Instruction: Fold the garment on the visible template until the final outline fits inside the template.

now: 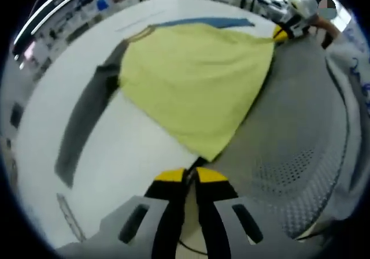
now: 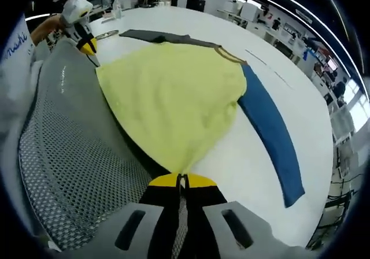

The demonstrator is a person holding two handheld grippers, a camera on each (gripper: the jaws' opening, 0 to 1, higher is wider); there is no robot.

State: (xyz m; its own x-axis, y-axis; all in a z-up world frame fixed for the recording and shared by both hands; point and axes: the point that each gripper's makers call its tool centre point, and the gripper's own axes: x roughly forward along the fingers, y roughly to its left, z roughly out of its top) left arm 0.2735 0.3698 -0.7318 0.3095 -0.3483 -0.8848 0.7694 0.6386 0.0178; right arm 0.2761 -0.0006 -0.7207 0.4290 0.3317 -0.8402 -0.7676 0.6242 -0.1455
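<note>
Yellow-tipped jaws of the left gripper (image 1: 189,177) are clenched on a lower corner of the yellow-green garment (image 1: 193,82), which spreads across the frame's centre on the white table (image 1: 130,149), a grey sleeve (image 1: 87,123) at left and a blue sleeve (image 1: 208,22) along the top. Right gripper (image 2: 182,181) likewise pinches the opposite corner at lower centre; grey mesh cloth (image 2: 69,155) lies at lower left
</note>
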